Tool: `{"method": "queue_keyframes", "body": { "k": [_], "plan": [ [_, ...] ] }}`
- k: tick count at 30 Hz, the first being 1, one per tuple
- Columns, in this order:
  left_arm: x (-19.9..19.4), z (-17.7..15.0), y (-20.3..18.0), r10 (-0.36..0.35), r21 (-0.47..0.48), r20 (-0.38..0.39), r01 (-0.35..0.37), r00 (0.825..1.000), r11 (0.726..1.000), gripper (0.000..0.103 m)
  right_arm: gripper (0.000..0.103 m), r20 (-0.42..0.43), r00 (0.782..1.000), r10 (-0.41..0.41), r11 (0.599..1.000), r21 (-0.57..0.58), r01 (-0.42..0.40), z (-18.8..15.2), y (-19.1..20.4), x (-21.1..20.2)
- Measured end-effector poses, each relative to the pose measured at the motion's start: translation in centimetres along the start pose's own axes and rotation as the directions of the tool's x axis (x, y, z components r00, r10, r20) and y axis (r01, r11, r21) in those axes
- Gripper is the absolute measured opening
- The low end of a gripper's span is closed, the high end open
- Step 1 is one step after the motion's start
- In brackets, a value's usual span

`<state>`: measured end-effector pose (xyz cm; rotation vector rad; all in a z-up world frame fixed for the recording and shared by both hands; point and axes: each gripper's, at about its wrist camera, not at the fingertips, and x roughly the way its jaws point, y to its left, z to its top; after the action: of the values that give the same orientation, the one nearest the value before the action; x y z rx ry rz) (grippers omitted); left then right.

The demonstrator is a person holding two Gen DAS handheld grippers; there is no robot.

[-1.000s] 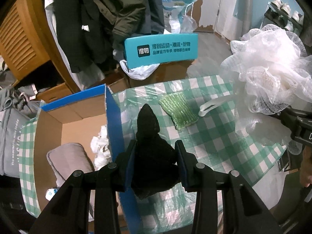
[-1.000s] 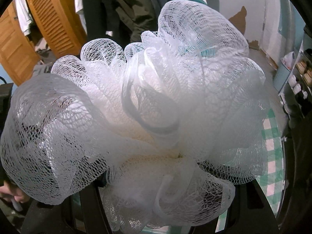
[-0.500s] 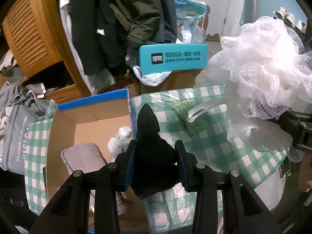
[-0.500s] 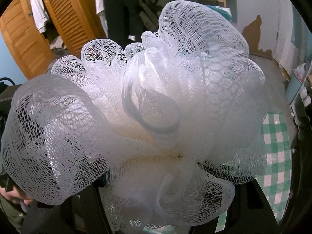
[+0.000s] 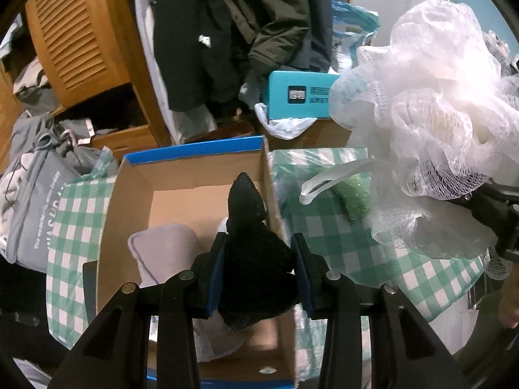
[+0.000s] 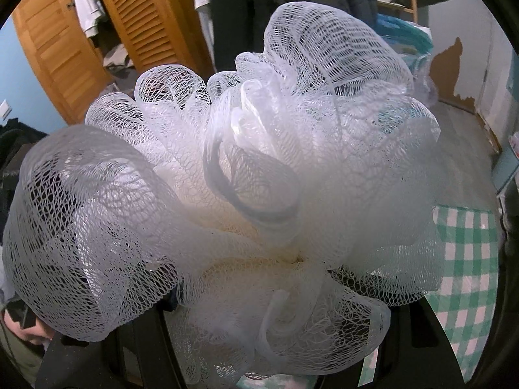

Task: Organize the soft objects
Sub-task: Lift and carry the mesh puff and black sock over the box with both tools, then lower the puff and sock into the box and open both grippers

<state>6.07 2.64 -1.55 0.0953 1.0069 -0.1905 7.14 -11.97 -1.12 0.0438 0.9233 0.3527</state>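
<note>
My left gripper (image 5: 258,272) is shut on a black soft cloth (image 5: 249,243) and holds it over the open cardboard box (image 5: 129,175) with blue rims. A grey folded cloth (image 5: 162,253) lies inside the box. My right gripper (image 6: 272,324) is shut on a white mesh bath pouf (image 6: 246,178) that fills its view and hides the fingers. The pouf also shows in the left wrist view (image 5: 434,123), held above the table at the right. A green scrub pad (image 5: 355,197) lies on the checked tablecloth (image 5: 340,246).
A teal box (image 5: 298,97) stands behind the table on cardboard. Dark coats (image 5: 240,32) hang at the back. A wooden louvred cabinet (image 5: 78,42) is at the left. A grey bag (image 5: 35,201) lies left of the box.
My left gripper has moved left with the black cloth, from over the box's right wall to over its inside. The pouf has stayed in the right gripper, raised slightly.
</note>
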Motion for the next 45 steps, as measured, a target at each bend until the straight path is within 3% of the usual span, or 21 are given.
{"method": "queue_keyframes", "body": {
  "k": [18, 32, 34, 36, 38, 41, 45],
  "plan": [
    [2.8, -0.3, 6.5, 0.044, -0.12, -0.057, -0.051, 0.997, 0.992, 0.039, 0.063, -0.084, 0.996, 0.042, 0.995, -0.084, -0.049, 3.1, 4.8, 5.4],
    [5.5, 0.1, 11.6, 0.059, -0.266, -0.117, -0.089, 0.991, 0.96, 0.04, 0.068, -0.172, 0.983, 0.06, 0.989, -0.127, -0.083, 4.6, 6.5, 9.0],
    [5.6, 0.1, 12.0, 0.061, -0.28, -0.119, -0.093, 0.991, 0.955, 0.044, 0.075, -0.184, 0.98, 0.078, 0.987, -0.126, -0.102, 4.7, 6.5, 9.4],
    [5.7, -0.1, 12.2, 0.068, -0.283, -0.128, -0.102, 0.989, 0.954, 0.056, 0.081, -0.185, 0.979, 0.088, 0.987, -0.118, -0.111, 4.8, 6.2, 9.5],
    [5.6, -0.3, 12.4, 0.083, -0.286, -0.131, -0.118, 0.988, 0.951, 0.059, 0.086, -0.167, 0.983, 0.082, 0.988, -0.116, -0.102, 4.8, 5.9, 9.2],
    [5.0, -0.4, 12.6, 0.097, -0.282, -0.13, -0.13, 0.987, 0.95, 0.067, 0.086, -0.152, 0.985, 0.079, 0.989, -0.109, -0.096, 4.9, 5.4, 8.7],
    [4.1, -0.3, 12.5, 0.113, -0.274, -0.104, -0.137, 0.988, 0.952, 0.069, 0.087, -0.134, 0.986, 0.095, 0.992, -0.075, -0.105, 5.7, 5.2, 8.4]
  ]
}}
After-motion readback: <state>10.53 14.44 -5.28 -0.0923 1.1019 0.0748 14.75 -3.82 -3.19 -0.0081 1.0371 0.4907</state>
